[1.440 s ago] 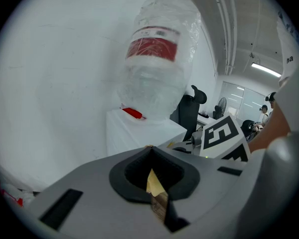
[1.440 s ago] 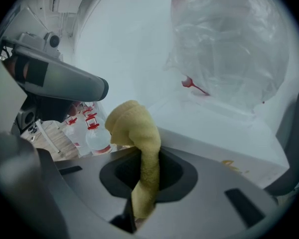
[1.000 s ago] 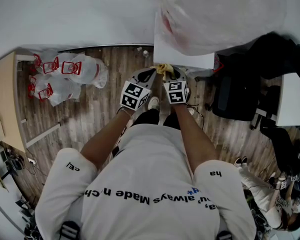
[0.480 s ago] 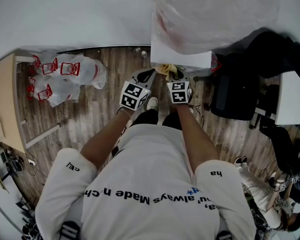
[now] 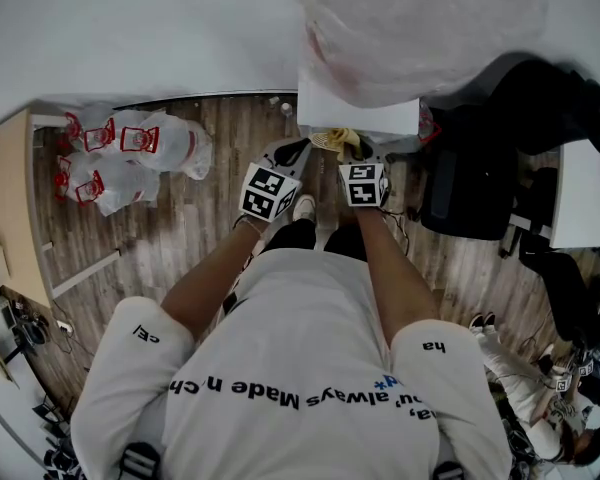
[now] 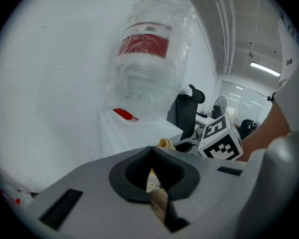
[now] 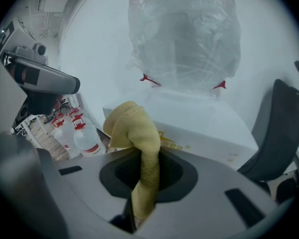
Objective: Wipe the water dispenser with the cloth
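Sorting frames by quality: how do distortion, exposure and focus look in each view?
Head view: heavy fisheye, floor bowed, wrapped bottle washed out. Left gripper view: round black vignette, wall glaring white. Right gripper view: same vignette, cloth sharp, bottle hazy.

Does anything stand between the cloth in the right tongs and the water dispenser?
Nothing visible does. The yellow cloth, clamped in the right tongs, faces the water dispenser across open air; the left tongs sit off to one side.
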{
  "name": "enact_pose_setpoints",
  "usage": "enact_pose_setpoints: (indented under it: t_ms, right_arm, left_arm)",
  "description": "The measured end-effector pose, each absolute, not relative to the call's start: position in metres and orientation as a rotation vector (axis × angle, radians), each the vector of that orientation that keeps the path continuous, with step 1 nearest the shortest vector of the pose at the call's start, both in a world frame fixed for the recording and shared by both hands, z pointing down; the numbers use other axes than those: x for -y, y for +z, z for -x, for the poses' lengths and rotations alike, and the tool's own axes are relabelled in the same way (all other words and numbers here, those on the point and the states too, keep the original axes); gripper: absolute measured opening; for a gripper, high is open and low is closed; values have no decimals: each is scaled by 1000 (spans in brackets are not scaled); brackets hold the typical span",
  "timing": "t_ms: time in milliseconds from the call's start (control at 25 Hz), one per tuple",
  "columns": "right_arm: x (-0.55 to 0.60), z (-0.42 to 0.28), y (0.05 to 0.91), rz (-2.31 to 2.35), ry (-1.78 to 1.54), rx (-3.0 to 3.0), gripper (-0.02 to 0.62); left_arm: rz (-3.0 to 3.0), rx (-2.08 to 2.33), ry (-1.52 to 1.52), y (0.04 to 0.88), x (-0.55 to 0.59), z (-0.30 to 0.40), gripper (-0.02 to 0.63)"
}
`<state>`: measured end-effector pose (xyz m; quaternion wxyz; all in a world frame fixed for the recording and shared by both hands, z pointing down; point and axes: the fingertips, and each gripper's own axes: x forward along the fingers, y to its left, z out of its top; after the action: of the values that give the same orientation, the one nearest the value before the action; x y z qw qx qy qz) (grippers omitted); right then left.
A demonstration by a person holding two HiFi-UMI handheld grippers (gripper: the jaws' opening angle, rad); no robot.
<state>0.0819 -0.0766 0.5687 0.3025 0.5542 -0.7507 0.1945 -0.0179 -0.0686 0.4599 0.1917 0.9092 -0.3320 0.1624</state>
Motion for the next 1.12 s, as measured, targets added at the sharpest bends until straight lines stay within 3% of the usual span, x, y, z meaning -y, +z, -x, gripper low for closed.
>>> enact_pose_setpoints:
  t_ms: [1120]
  right_arm:
    - [70,-130,567,-1523,528,1932,55]
  left_arm:
    - [-2563,921,469,457,62,5,17]
